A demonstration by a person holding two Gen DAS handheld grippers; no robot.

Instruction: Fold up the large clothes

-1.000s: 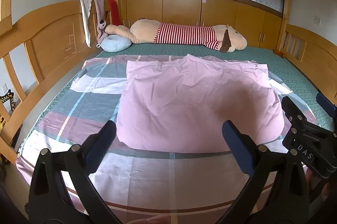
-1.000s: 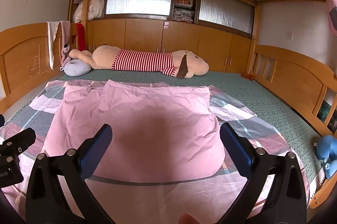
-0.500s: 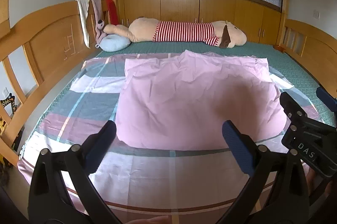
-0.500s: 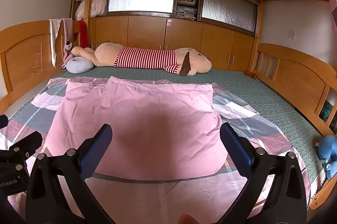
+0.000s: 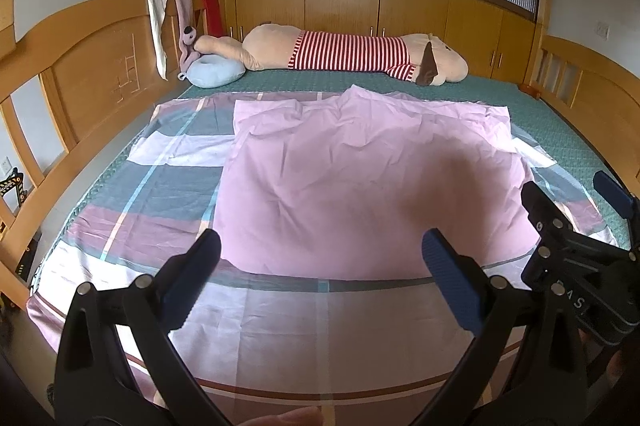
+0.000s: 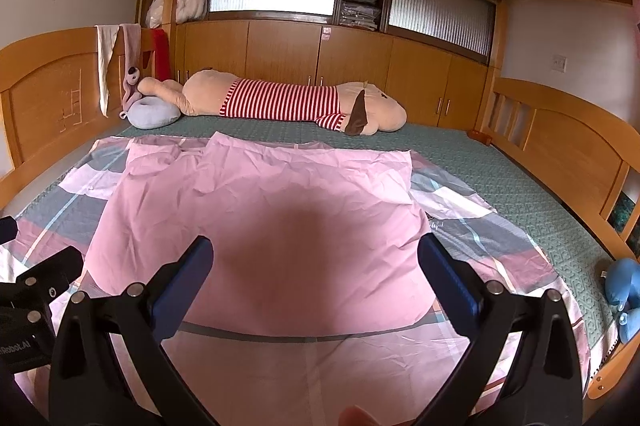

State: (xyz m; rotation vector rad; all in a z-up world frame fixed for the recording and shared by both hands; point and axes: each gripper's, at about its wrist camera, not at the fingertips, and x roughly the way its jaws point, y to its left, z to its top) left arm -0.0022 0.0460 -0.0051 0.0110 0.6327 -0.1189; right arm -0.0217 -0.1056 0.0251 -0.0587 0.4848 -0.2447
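1. Both wrist views have tipped slightly downward over the last second: the far cabinets and striped plush toy (image 5: 352, 55) sit higher in the left view than before, and the cloth looks a little nearer. Nothing on the bed has shifted.
2. Spread on the green mattress (image 5: 560, 113) is a large checked sheet (image 5: 160, 185) in pink, grey and white, and on top of it lies a plain pink cloth (image 5: 360, 177), already doubled over — its near edge is a soft rounded fold, its far edge wrinkled.
3. Above the near part of the sheet hovers the left gripper (image 5: 320, 262), jaws wide apart, holding nothing. The right gripper (image 6: 316, 262) is likewise spread and empty; its body shows at the right edge of the left view.
4. My judgement: the step in hand is the approach for the next fold, with neither corner yet taken.
5. To do it well, bring each gripper down to its own near corner of the pink cloth — left to left, right to right — and pinch every layer of the pink cloth without catching the checked sheet beneath.
6. Lift both corners evenly, keep the edge taut between them, and lay it square on the far edge so the wrinkles there do not get trapped.
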